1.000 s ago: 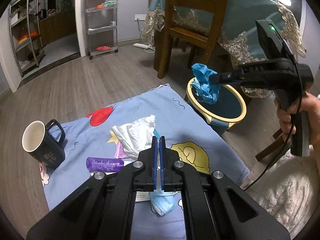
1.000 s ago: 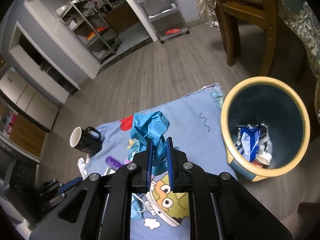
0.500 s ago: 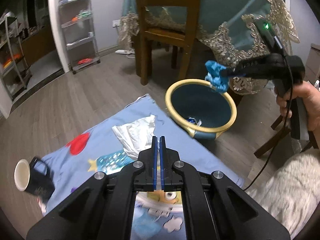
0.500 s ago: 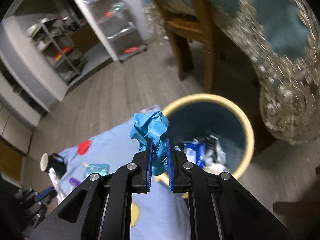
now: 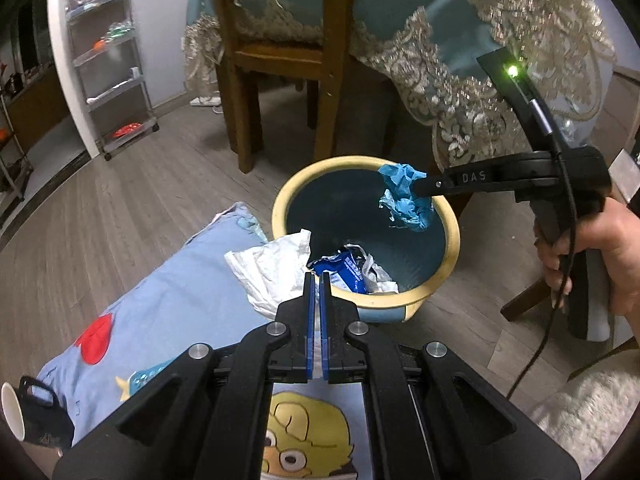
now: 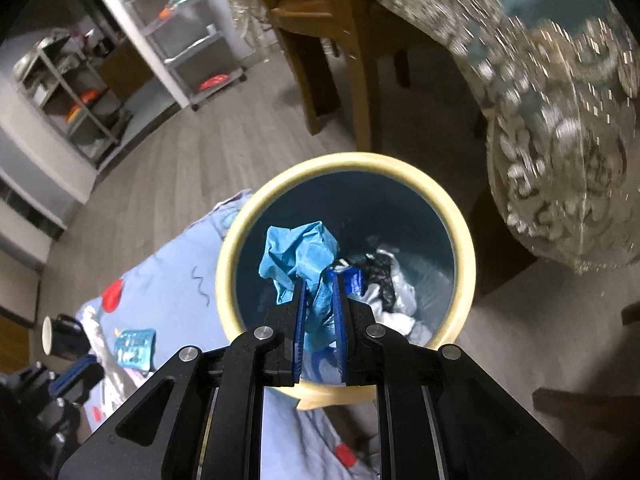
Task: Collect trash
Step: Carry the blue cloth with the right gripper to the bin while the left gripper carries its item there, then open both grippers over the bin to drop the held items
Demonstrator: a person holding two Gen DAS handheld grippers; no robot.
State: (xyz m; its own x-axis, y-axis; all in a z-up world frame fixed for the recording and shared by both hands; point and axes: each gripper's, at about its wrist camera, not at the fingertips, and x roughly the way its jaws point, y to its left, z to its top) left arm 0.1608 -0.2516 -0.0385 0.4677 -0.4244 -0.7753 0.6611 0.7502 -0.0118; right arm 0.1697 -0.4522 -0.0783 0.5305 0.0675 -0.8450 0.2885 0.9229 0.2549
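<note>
- The right gripper (image 6: 319,280) is clenched on a crumpled blue paper wad (image 6: 298,256), which sticks up past its fingertips. A second ago that wad hung over the pale-blue cartoon-printed cloth (image 5: 176,300), with the bin off to the gripper's right; now it hangs directly over the open mouth of the round dark-teal waste bin with a cream rim (image 6: 344,160).
- That means, as I judge it, the carry is done and only the release is left for this piece (the jaws have not loosened at all).
- The left gripper (image 5: 319,278) is closed tight on a crumpled white plastic bag (image 5: 272,268), pinched by one edge at its tips. It too has travelled: earlier the bin sat well ahead and to its right, and now the bin's near rim lies just beyond its fingertips, so the bag looks next in line.
- Count, near to far: two grippers, each holding one piece of trash.
- On the cloth behind the right gripper: one small light-blue packet (image 6: 134,346) and one black mug with a white inside (image 6: 62,334).
- One bin, already holding several wrappers (a blue one, white and black ones; the exact number I cannot tell).
- Beyond the bin: one wooden chair (image 5: 280,52).
</note>
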